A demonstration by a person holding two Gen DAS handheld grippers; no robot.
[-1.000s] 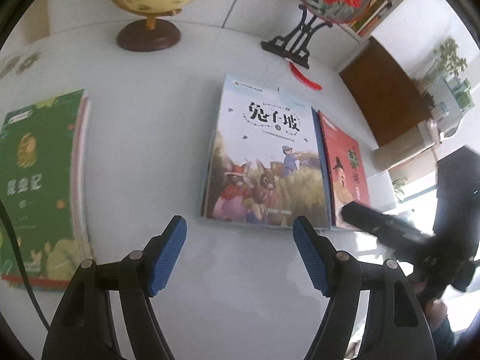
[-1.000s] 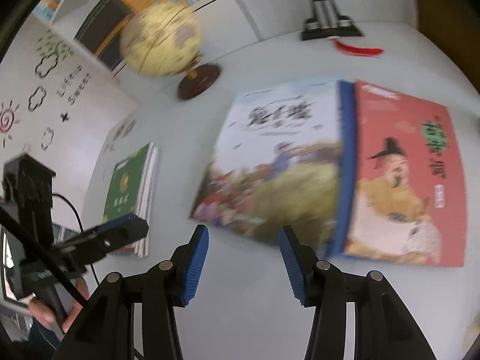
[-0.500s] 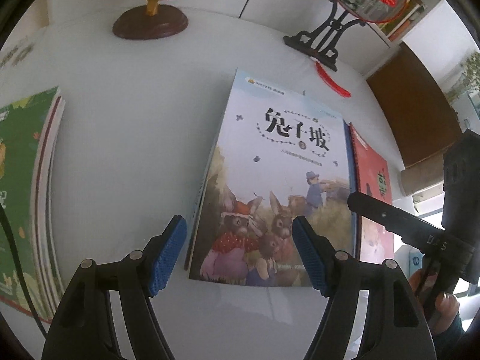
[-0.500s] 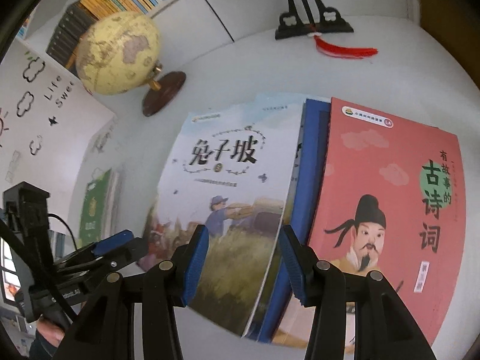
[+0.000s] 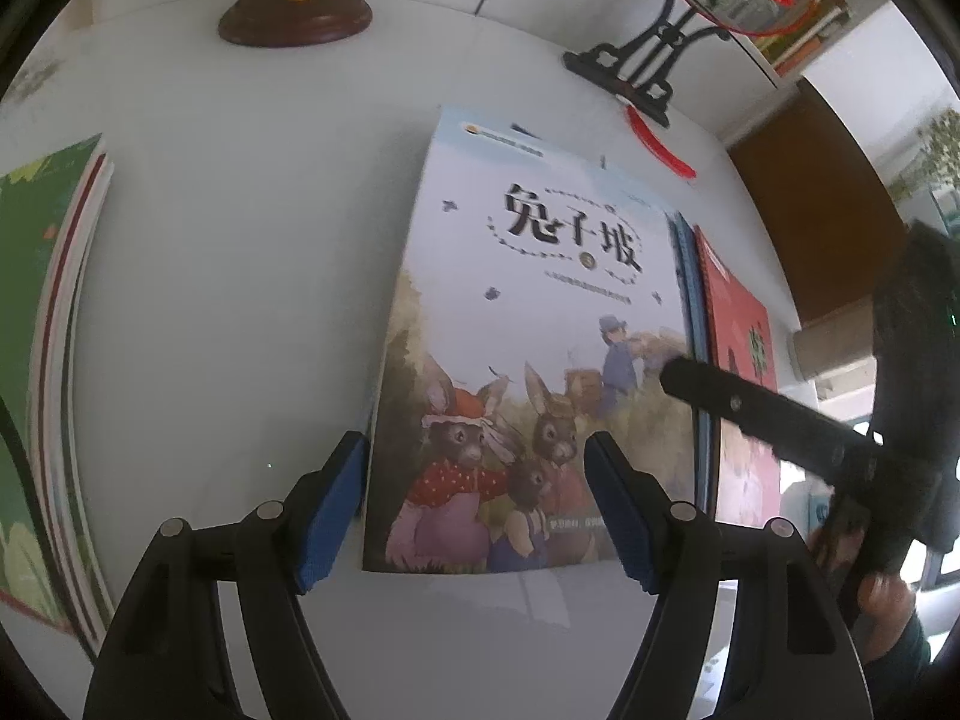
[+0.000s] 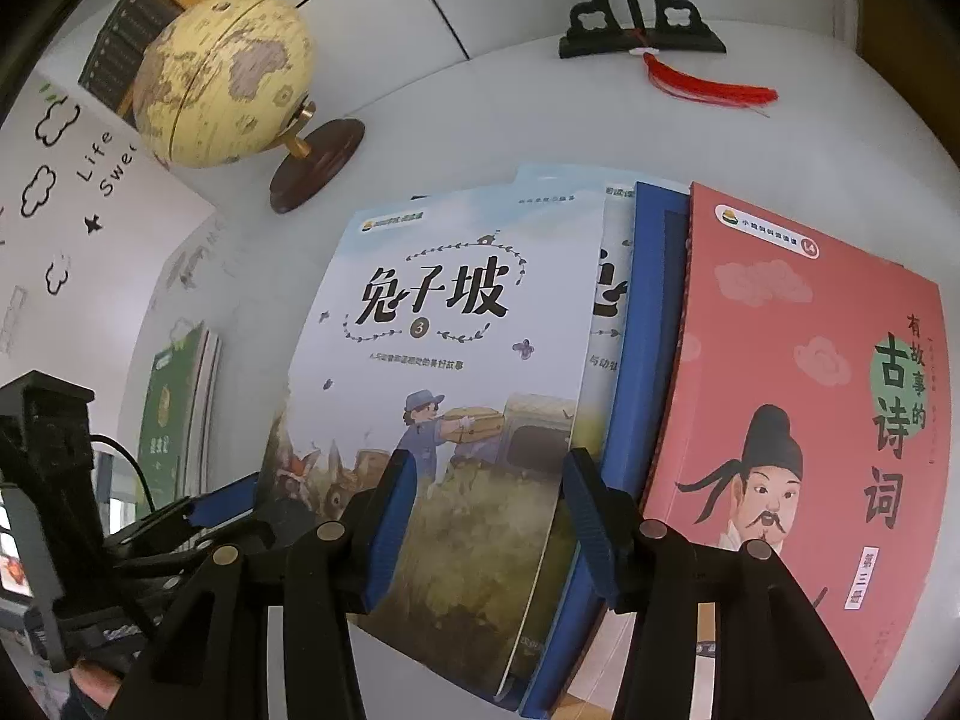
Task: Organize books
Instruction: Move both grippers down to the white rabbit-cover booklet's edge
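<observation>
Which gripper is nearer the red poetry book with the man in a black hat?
Right. The right gripper hovers over the rabbit-cover book beside the red poetry book; the left gripper is farther away.

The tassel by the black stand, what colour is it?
Red. The tassel shows best in the right wrist view.

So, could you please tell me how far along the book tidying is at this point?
Early, it seems. Done: a green-covered stack already lies apart at the table's left. In hand: nothing is gripped; the left gripper and right gripper both hover open over the rabbit book. Left: that book, the blue one beneath and the red poetry book overlap untidily.
</observation>
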